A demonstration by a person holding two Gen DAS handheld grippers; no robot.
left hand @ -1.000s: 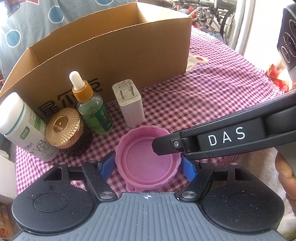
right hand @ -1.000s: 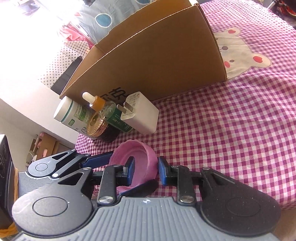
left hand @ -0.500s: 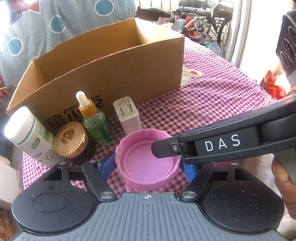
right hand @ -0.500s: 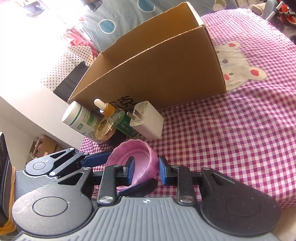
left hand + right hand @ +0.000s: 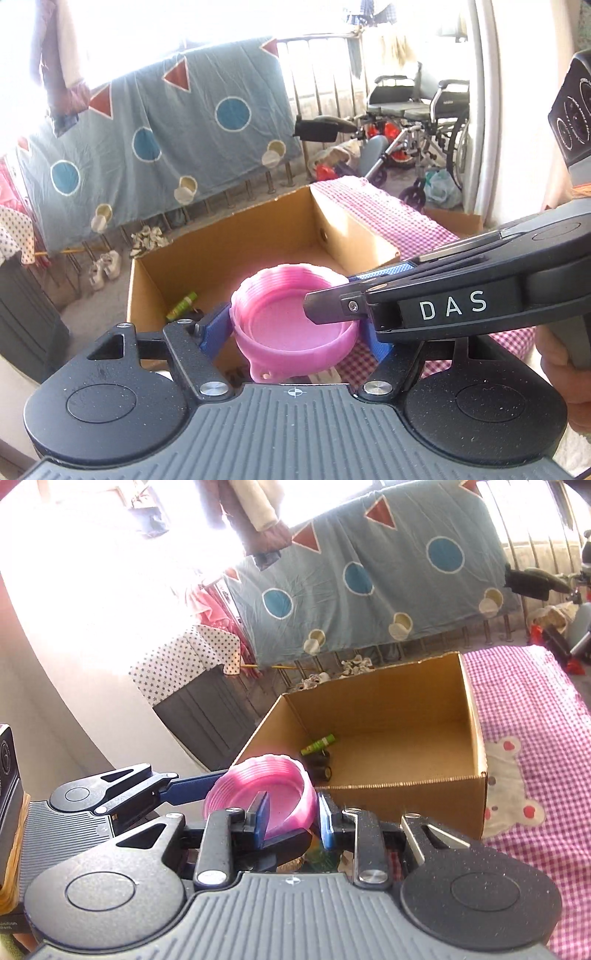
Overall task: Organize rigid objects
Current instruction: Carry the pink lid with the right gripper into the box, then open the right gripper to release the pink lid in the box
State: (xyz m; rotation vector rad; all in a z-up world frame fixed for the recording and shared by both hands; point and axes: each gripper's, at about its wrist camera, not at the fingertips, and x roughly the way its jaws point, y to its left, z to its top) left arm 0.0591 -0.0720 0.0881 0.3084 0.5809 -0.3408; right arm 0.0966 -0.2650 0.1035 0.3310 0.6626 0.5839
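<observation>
A: Where's the pink lid (image 5: 295, 321) sitting?
B: In the air over the near wall of the cardboard box (image 5: 406, 790). The left gripper (image 5: 295, 332) is clamping its sides, and the right gripper (image 5: 291, 821) is pinching its rim.
A: What's lying in the box?
B: A green tube (image 5: 317, 744), with something dark beside it.

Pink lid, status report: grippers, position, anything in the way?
Both grippers shut on pink lid: left gripper across its width, right gripper pinching its rim. Lid raised near cardboard box. Path into box looks clear.
</observation>
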